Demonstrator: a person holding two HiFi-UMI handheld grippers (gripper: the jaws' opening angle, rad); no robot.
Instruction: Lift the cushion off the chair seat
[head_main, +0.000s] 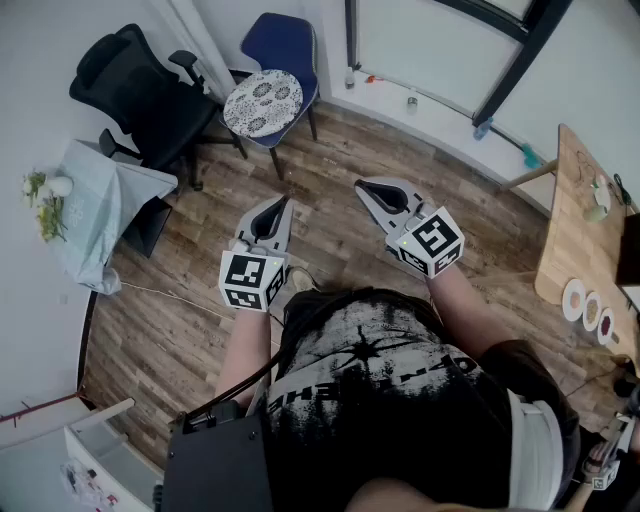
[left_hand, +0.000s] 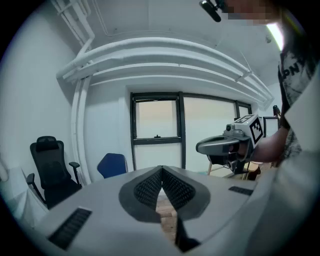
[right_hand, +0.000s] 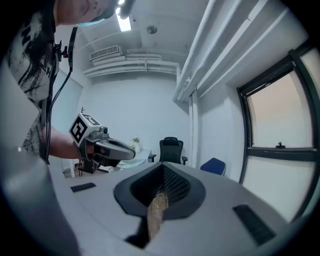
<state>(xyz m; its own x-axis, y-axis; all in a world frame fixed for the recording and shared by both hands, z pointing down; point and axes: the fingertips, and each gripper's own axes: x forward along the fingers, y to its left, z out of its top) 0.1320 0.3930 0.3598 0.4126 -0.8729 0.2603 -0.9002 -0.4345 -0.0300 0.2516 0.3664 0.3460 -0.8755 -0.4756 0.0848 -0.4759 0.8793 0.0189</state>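
A round white cushion (head_main: 262, 100) with a dark flower pattern lies on the seat of a blue chair (head_main: 285, 45) by the far wall. Both grippers hang in the air over the wood floor, well short of the chair. My left gripper (head_main: 284, 203) is shut and empty, its tips pointing toward the chair. My right gripper (head_main: 362, 187) is also shut and holds nothing. In the left gripper view the blue chair (left_hand: 112, 164) stands far off beyond the closed tips (left_hand: 161, 170), its cushion hidden. The right gripper view shows the blue chair (right_hand: 214, 166) past the closed jaws (right_hand: 162, 168).
A black office chair (head_main: 140, 90) stands left of the blue chair. A small table with a pale cloth and flowers (head_main: 100, 200) is at the left wall. A wooden table (head_main: 575, 210) with small dishes is at the right. Windows line the far wall.
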